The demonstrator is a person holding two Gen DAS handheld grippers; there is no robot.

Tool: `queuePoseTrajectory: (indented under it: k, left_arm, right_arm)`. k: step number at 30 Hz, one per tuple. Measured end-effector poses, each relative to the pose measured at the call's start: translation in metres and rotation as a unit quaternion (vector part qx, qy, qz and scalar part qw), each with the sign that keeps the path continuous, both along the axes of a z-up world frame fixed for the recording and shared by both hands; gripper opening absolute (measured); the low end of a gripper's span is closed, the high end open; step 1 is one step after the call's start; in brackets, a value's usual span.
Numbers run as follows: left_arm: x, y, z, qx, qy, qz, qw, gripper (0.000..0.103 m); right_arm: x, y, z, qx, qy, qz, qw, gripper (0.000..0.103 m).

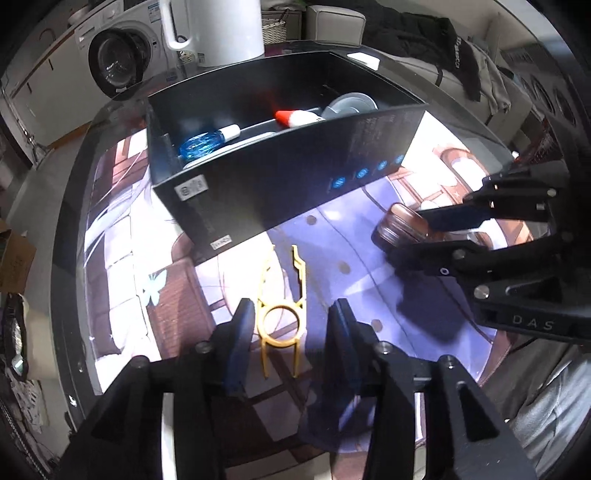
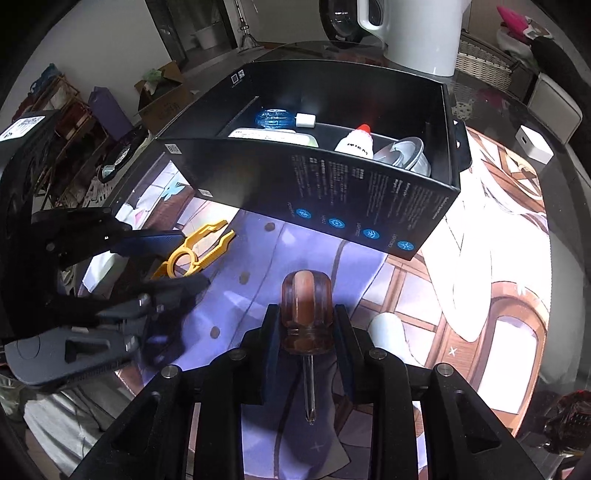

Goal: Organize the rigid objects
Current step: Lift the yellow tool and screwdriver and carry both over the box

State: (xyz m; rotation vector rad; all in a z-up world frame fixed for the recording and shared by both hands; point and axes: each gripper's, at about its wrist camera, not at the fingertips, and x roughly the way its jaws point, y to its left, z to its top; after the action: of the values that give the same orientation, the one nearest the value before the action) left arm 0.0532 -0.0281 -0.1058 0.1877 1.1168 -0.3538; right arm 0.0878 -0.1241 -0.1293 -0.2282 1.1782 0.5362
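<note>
A round glass tabletop (image 2: 491,96) carries a printed picture mat (image 2: 480,258), and toward its far edge stands a tall white plastic kettle (image 2: 421,33). In front of the kettle, on the mat, sits a big open black cardboard box (image 2: 332,184); inside it lie a grey metal bowl (image 2: 404,153), a white glue bottle with a red cap (image 2: 356,140) and a clear blue bottle with a white cap (image 2: 275,119).

On the mat just before the box, the right gripper (image 2: 304,321) is clamped on the amber-brown translucent handle of a stubby screwdriver (image 2: 304,306), its metal tip pointing back toward the holder. Off to its left, the left gripper (image 1: 291,328) hangs with its fingers apart, straddling a flat yellow plastic tool with a ring and prongs (image 1: 282,295), which lies on the mat near the box's front wall; whether the fingers touch it I cannot tell.
</note>
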Motion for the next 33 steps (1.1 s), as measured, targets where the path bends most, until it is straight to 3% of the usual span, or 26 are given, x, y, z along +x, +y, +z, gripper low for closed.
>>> queuePoseTrajectory:
  k: [2,3,4,10,16,19,24,28,33]
  left_arm:
    - [0.002,-0.002,0.000,-0.001,0.003,-0.003,1.0000,0.041]
    - [0.003,-0.002,0.002,-0.001,0.003,-0.003,1.0000,0.027]
    - [0.004,-0.001,0.004,0.000,0.003,-0.004,1.0000,0.024]
    - [0.003,-0.002,0.008,-0.002,-0.005,-0.008,1.0000,0.024]
    - [-0.008,-0.001,0.044,-0.035,-0.076,-0.024,0.9962,0.024]
    - [-0.018,0.002,0.069,-0.050,-0.138,-0.034,0.9886,0.024]
    - [-0.033,0.016,0.105,-0.088,-0.240,-0.011,0.9667,0.024]
    - [-0.039,0.022,0.121,-0.101,-0.292,0.003,0.9512,0.024]
    - [-0.047,0.026,0.130,-0.099,-0.336,0.024,0.9364,0.024]
  right_arm:
    - [-0.001,0.002,-0.001,-0.003,-0.002,0.001,1.000,0.029]
    - [-0.001,0.004,-0.001,-0.005,-0.004,0.002,1.000,0.029]
    - [0.000,0.005,-0.001,-0.006,-0.006,0.002,1.000,0.029]
    - [0.000,0.005,-0.002,-0.006,-0.009,0.004,1.000,0.027]
    - [-0.008,-0.002,0.014,0.016,-0.040,0.002,0.999,0.027]
    - [-0.012,-0.007,0.032,0.046,-0.068,-0.001,0.997,0.027]
    - [-0.026,-0.016,0.068,0.097,-0.146,-0.006,0.985,0.027]
    - [-0.041,-0.021,0.095,0.122,-0.226,-0.011,0.966,0.027]
    - [-0.064,-0.030,0.124,0.152,-0.329,-0.024,0.932,0.027]
